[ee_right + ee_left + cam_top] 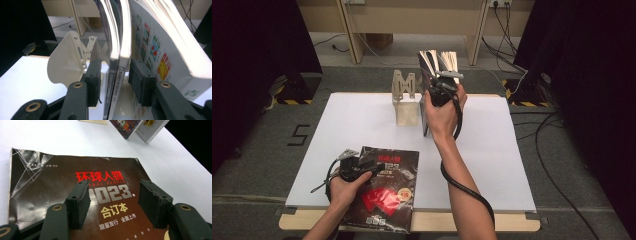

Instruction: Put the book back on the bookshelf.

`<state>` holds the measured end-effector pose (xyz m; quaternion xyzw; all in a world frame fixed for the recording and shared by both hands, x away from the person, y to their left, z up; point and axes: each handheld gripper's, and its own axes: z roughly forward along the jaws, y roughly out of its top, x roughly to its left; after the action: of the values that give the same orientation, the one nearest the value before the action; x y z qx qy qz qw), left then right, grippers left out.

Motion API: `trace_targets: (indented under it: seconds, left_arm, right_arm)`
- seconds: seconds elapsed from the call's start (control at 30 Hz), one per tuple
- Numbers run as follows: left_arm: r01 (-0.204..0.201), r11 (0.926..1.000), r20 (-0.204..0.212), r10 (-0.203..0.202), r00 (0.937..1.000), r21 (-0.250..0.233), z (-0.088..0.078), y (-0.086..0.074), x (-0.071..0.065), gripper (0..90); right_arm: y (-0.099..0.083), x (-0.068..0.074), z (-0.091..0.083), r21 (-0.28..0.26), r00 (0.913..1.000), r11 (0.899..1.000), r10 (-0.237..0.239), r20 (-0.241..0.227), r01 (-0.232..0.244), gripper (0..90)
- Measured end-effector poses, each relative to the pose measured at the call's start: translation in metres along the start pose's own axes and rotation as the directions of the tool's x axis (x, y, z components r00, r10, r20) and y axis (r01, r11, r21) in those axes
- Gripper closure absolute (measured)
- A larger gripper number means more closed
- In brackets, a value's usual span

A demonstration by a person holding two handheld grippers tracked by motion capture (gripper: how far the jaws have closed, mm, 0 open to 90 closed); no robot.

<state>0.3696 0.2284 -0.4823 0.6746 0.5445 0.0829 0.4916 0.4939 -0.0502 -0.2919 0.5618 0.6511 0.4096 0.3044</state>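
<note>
Looking at the high view first, the right gripper [439, 82] is at upper centre of the frame, raised at the standing books [439, 62] that lean beside the cream metal bookend [404, 102] on the white table [492, 150]. The left gripper [354, 160] is at lower left, over the top edge of a dark magazine [387, 195] that lies flat near the table's front edge. The danger I see is that the standing books have support on one side only; if the right hand pulls away too fast, they may fall open or slide down.

In the left gripper view, the jaws stand wide open above the cover of the magazine [75, 185] and hold nothing. The magazine is thin and flat, so I think the pads could slip over the glossy cover, or bend its already worn corner, when they try to lift it.

In the right gripper view, the jaws are about half open on both sides of a thin paperback [117, 75] at centre, and the pads seem not to press it. A thicker book [170, 50] leans from the right of the frame, the bookend [72, 57] is at left. Released like this, the paperback may tip and push its neighbour.
</note>
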Motion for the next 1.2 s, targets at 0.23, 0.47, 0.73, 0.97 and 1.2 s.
trace_targets:
  seconds: [0.23, 0.47, 0.73, 0.97, 1.2]
  left_arm:
    - [0.001, 1.0000, -0.003, -0.001, 1.0000, -0.002, 0.000, 0.001, 0.000, 40.5]
    - [0.006, 1.0000, -0.007, -0.006, 1.0000, -0.006, -0.001, 0.002, 0.002, 40.6]
    - [0.007, 0.9999, -0.018, -0.007, 0.9998, -0.011, -0.003, 0.002, 0.004, 42.0]
    - [0.007, 0.9998, -0.026, -0.007, 0.9996, -0.018, -0.005, 0.004, 0.006, 42.3]
    - [0.023, 0.9993, -0.021, -0.024, 0.9995, -0.030, -0.008, 0.006, 0.008, 43.0]
  right_arm:
    - [-0.005, -0.002, -0.006, 0.000, 0.9999, 1.000, -0.005, -0.012, 0.005, 61.8]
    - [-0.012, -0.004, -0.011, 0.001, 0.9994, 1.000, -0.008, -0.032, 0.009, 61.5]
    - [-0.018, -0.008, -0.018, 0.002, 0.9983, 1.000, -0.006, -0.058, 0.006, 61.4]
    - [-0.022, -0.008, -0.022, 0.014, 0.9973, 1.000, -0.020, -0.071, 0.021, 61.3]
    - [-0.029, -0.008, -0.030, 0.029, 0.9930, 1.000, 0.000, -0.118, 0.003, 61.3]
